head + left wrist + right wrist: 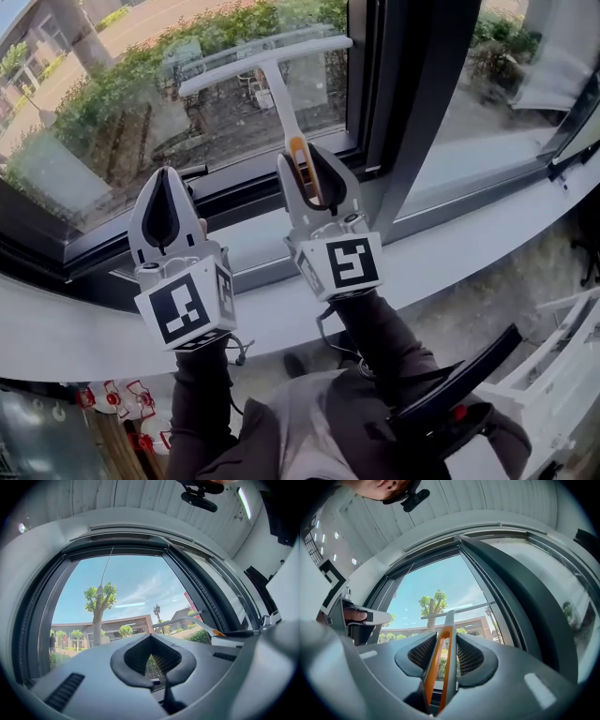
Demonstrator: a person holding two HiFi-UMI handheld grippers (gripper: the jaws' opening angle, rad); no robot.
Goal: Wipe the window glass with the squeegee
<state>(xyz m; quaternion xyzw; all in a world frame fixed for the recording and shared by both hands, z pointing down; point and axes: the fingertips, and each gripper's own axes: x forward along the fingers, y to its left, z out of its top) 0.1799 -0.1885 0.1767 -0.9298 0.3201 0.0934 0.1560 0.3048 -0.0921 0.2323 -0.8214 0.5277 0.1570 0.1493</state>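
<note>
A white squeegee (274, 80) with an orange strip on its handle points at the window glass (141, 112). Its blade (265, 62) lies across the pane, near the black frame post. My right gripper (312, 184) is shut on the squeegee's handle (442, 656), which runs up between the jaws to the blade (457, 610). My left gripper (167, 214) hangs beside it to the left, jaws closed with nothing between them. From the left gripper view the squeegee (197, 620) shows at the right, and the left gripper (157, 663) faces the glass.
A black frame post (412, 103) splits this pane from a second pane (516, 84) on the right. A white sill (469, 244) curves under both. A white rack (562, 366) and a black chair arm (459, 375) sit low at the right.
</note>
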